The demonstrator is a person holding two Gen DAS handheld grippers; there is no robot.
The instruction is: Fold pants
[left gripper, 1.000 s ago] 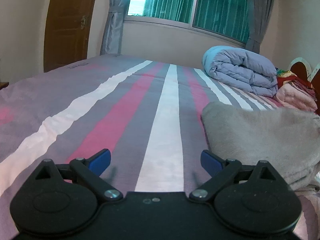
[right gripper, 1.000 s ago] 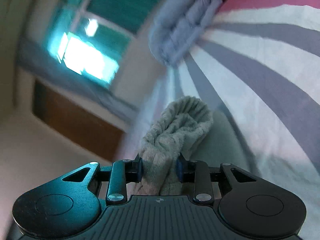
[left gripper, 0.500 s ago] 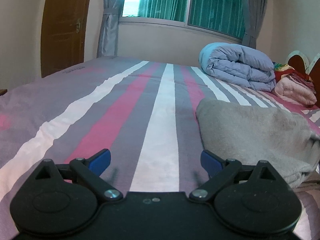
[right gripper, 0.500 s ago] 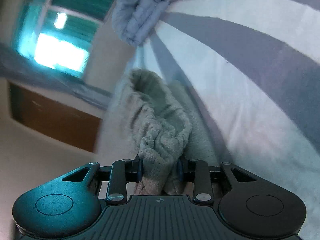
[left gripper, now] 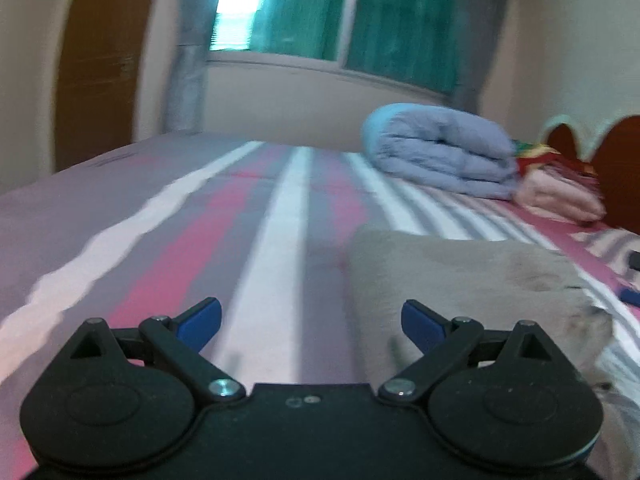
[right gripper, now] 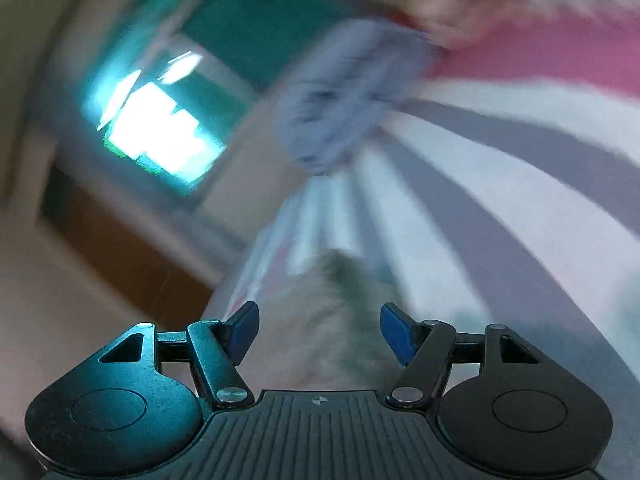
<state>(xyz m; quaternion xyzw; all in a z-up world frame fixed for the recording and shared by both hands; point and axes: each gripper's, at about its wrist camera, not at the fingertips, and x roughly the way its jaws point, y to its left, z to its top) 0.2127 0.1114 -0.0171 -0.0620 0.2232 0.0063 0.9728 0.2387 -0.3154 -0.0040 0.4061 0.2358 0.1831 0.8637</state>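
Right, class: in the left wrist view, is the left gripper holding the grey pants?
No: the left gripper is open with only striped bedsheet between its fingers, and the grey pants lie off to its right.

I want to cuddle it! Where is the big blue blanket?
In the left wrist view the folded blue blanket lies far back on the striped bed, right of centre, under the window, beside pink bedding.

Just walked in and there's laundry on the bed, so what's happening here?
A person with a gripping tool in each hand is folding grey fleece pants on a striped bed. The right tool is opening, with the pants' fabric between its blue pads but no longer pinched. The left tool is open over the sheet, just left of the pants, holding nothing. A folded blue quilt lies further back.
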